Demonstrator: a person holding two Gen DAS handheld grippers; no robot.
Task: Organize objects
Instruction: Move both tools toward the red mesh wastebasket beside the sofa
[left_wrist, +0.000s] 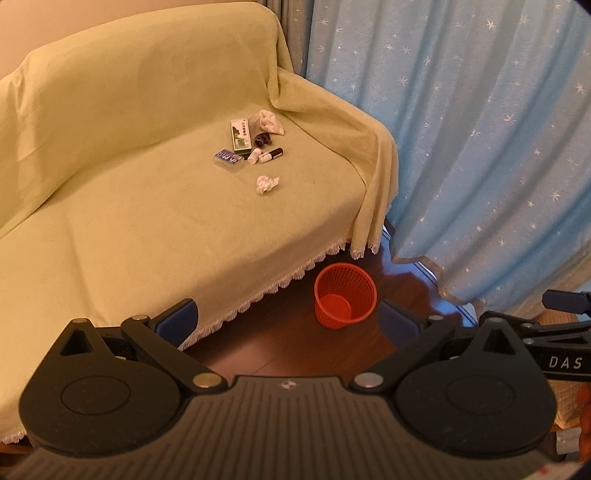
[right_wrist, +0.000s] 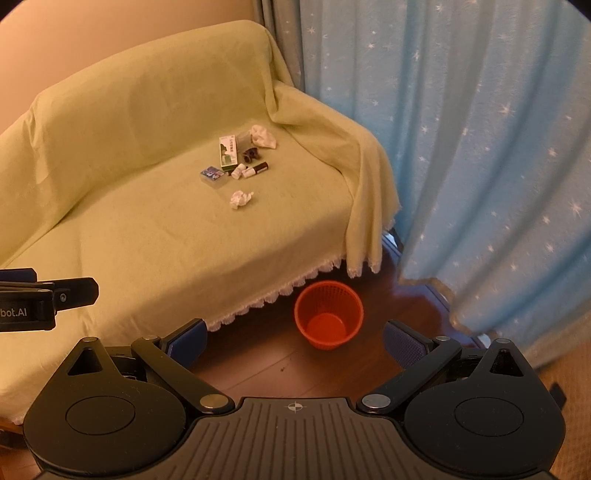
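A cluster of small objects lies on the sofa seat near its right arm: a green and white box (left_wrist: 240, 135) (right_wrist: 227, 152), a blue packet (left_wrist: 228, 158) (right_wrist: 212, 173), small white bottles (left_wrist: 255, 155) (right_wrist: 240, 170), a dark-capped tube (left_wrist: 271, 154) (right_wrist: 256, 170), a dark small item (left_wrist: 263, 139), a white cloth (left_wrist: 271, 122) (right_wrist: 263, 136) and a crumpled tissue (left_wrist: 267, 183) (right_wrist: 241, 198). An empty orange mesh bin (left_wrist: 345, 295) (right_wrist: 328, 314) stands on the floor. My left gripper (left_wrist: 291, 321) and right gripper (right_wrist: 295, 339) are open and empty, far above the floor.
The sofa (left_wrist: 129, 184) wears a yellow-green cover with a white fringe. Blue star-patterned curtains (left_wrist: 480, 147) hang to the right. The floor (right_wrist: 266, 362) is dark wood. The left gripper's side (right_wrist: 37, 302) shows at the right view's left edge.
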